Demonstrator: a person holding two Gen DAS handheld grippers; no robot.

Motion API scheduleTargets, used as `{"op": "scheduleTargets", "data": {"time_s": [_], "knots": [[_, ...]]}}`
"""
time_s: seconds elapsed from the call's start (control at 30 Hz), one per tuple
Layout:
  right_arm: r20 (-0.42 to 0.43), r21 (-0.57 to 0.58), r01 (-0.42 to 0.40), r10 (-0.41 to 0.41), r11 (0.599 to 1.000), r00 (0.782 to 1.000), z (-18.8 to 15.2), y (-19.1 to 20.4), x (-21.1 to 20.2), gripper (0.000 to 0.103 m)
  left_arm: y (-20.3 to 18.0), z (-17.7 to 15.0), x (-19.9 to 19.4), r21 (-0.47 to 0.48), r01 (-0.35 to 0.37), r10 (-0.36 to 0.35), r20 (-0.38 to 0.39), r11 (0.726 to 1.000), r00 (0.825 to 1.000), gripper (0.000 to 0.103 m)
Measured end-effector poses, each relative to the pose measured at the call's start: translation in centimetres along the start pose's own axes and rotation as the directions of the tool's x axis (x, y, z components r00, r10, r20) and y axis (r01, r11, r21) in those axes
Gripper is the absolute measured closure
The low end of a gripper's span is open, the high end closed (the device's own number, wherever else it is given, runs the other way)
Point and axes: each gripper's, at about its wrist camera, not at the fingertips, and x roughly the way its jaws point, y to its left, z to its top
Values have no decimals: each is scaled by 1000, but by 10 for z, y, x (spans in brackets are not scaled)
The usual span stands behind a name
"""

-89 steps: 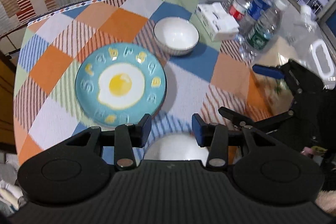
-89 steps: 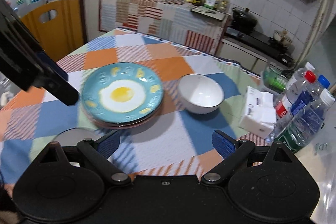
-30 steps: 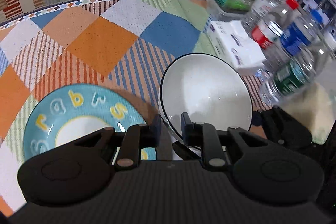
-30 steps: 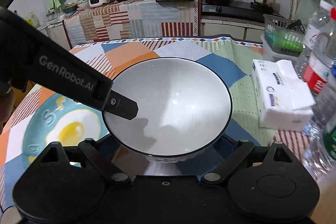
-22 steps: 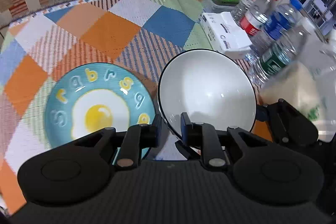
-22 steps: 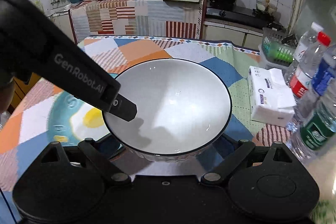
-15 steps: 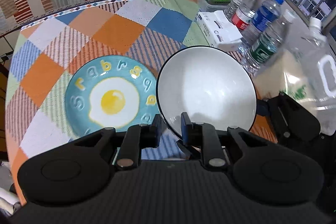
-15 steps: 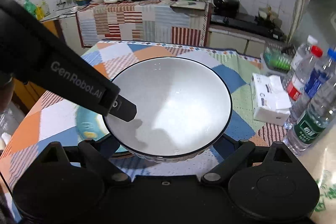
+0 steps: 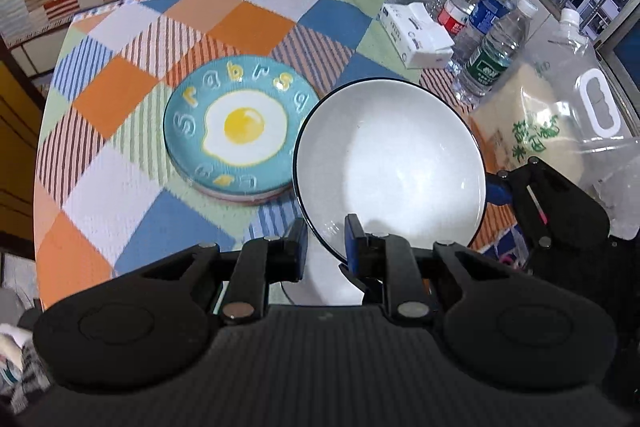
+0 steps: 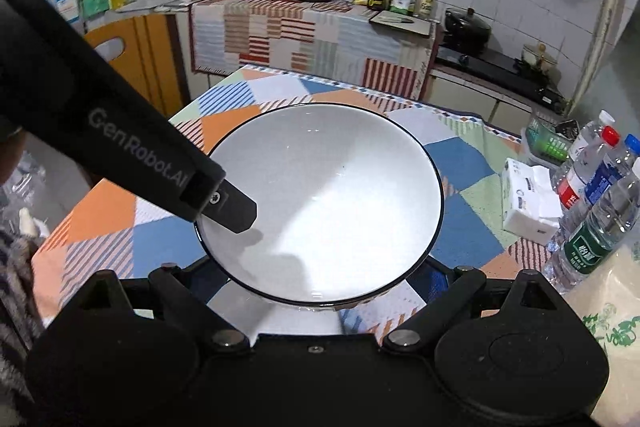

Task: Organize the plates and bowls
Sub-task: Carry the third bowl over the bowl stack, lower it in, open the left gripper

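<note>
the left claw (image 9: 326, 239) points steeply down and pinches the near rim of the white bowl (image 9: 390, 163), one finger inside, one outside. the right claw (image 10: 320, 275) tilts down from the other side, its fingers wide around the bowl's (image 10: 320, 203) underside; they look pressed to it, though the pads are mostly hidden. the bowl hangs above the bench (image 9: 120, 99), over the near right part of the checked cloth. the blue egg plate (image 9: 236, 127) lies on a pink plate just left of the bowl. bottles (image 9: 496, 43) and a tissue pack (image 9: 416, 35) crowd the right edge; the left and far squares lie open.
</note>
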Motion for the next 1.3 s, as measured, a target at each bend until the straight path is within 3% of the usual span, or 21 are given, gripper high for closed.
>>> {"op": "scheduleTargets", "data": {"time_s": [0.47, 0.73, 1.17, 1.3], "knots": [[-103, -9, -80, 79, 997, 992, -33, 21, 14, 7, 21, -41, 28, -77, 31, -39, -98, 997, 994, 85], [-166, -52, -96, 86, 994, 982, -49, 28, 23, 7, 30, -55, 55, -118, 60, -80, -170, 991, 982, 85], [-185, -123, -48, 25, 991, 983, -60, 38, 36, 7, 23, -56, 77, -108, 0, -23, -205, 994, 978, 85], [-195, -136, -32, 5, 990, 981, -62, 39, 40, 7, 29, -56, 81, -141, 21, -51, -216, 990, 975, 84]]}}
